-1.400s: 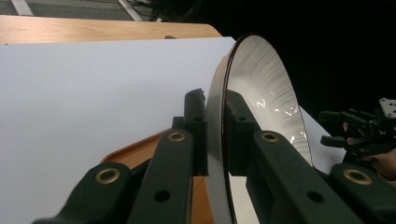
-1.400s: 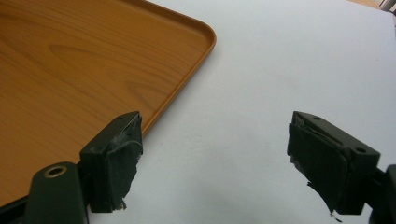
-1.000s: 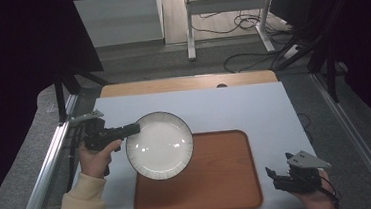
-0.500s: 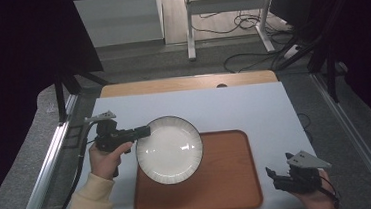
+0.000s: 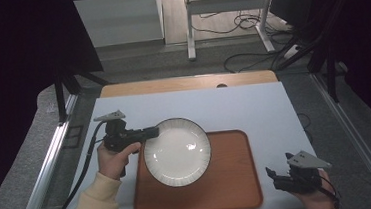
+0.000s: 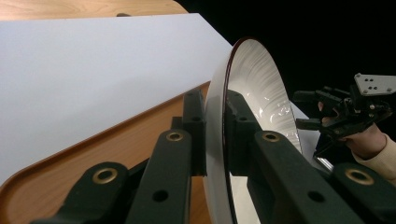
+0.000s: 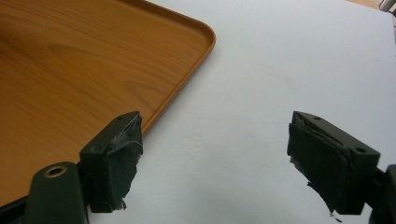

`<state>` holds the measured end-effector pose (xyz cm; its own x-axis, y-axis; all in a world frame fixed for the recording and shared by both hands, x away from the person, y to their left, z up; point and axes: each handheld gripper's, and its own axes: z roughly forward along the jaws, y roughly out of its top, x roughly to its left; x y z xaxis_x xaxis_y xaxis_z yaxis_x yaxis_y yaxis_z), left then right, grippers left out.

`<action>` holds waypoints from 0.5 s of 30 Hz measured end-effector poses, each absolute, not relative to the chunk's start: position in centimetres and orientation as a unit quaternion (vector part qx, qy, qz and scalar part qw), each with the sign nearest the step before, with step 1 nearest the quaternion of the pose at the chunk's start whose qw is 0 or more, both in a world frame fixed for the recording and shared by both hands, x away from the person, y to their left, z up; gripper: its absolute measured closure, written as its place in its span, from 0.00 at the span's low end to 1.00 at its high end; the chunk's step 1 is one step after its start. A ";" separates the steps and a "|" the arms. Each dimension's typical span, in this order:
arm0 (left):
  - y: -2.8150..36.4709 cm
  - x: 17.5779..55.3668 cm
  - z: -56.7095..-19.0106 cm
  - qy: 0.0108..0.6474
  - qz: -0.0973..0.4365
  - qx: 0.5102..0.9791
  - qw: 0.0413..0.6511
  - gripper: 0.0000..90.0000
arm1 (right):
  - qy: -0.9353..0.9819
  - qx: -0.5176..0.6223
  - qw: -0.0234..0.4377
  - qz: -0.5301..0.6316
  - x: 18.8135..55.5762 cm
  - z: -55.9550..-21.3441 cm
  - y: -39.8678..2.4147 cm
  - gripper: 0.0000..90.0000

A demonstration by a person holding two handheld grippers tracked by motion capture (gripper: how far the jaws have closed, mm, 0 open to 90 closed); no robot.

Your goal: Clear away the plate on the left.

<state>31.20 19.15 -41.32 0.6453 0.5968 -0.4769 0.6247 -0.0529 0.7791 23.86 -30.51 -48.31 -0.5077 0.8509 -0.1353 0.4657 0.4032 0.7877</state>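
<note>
Your left gripper point(image 5: 151, 132) has its two black jaws clamped on the left rim of the round white ceramic plate with a fine ribbed border and a dark edge line point(image 5: 177, 152). In the left gripper view the jaws pinch that rim from both sides, one pad on the underside and one on the upper face of the plate point(image 6: 254, 93). You hold the plate by that one edge; most of it sits over the left half of the rectangular wood-grain orange-brown tray with rounded corners point(image 5: 229, 181), and its left edge, where you grip it, overhangs the tray's border. From above you cannot tell whether the plate's base touches the tray floor.

The tray lies on the white table top point(image 5: 253, 104), towards your side of it, with a strip of light wood beyond the white sheet at the far edge.

Your right gripper point(image 5: 274, 176) sits at the near right corner of the table, just beside the tray's right edge. Its jaws stand wide apart with nothing between them; in the right gripper view they frame bare white table, with the tray's corner point(image 7: 187, 42) to the left.
</note>
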 end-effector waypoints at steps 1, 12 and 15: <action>19.0 31.2 -41.4 0.420 -0.013 0.727 0.544 0.90 | 0.793 0.415 0.271 0.355 23.9 -48.3 -30.5 0.21; 17.0 31.4 -41.7 0.408 -0.026 0.736 0.539 0.90 | 0.793 0.414 0.271 0.355 23.9 -48.3 -30.5 0.21; 16.4 31.4 -42.0 0.406 -0.031 0.739 0.537 0.90 | 0.793 0.413 0.272 0.356 23.9 -48.3 -30.4 0.21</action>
<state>31.39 16.38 -41.99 0.6691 0.5667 -0.4807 0.6325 -0.0947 0.7688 23.85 -30.44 -48.26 -0.5117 0.8480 -0.1379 0.4614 0.4067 0.7885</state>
